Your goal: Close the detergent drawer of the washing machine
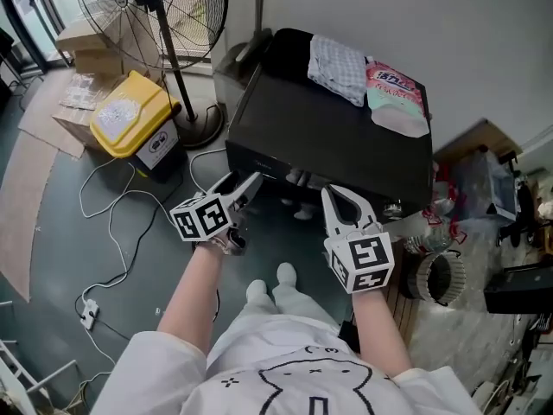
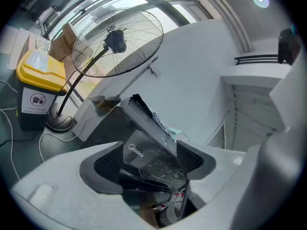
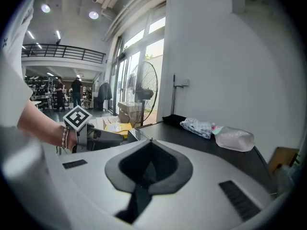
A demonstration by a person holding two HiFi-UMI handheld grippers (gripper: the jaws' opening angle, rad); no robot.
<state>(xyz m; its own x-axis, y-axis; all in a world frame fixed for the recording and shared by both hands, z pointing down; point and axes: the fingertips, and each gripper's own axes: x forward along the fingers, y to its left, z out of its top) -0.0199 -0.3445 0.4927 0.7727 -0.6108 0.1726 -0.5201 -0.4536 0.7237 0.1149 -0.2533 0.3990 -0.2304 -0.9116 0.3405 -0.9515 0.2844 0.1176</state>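
Looking down from the head view, we see the black washing machine [image 1: 328, 137] against the white wall, with both tools held at its front edge. The left tool [image 1: 246, 184] points at the machine's front left part, and its jaws stand apart. In the left gripper view, the detergent drawer [image 2: 144, 152], a dark panel bearing a brand mark, shows in the gap between the pads of the left tool [image 2: 149, 159]. We cannot tell whether the pads touch it. The right tool [image 1: 333, 197] sits just beside the left one, at the front edge further right. In the right gripper view its jaws [image 3: 151, 145] are pressed together with nothing between them.

A checked cloth [image 1: 339, 67] and a pink pouch [image 1: 396, 93] lie on the machine's top, at the back by the wall. To the left stand a pedestal fan [image 1: 151, 7], a yellow-lidded bin [image 1: 130, 115] and cardboard boxes [image 1: 86, 46], and a white cable [image 1: 112, 232] trails over the floor. A coiled ribbed hose [image 1: 436, 279] lies among clutter to the right.
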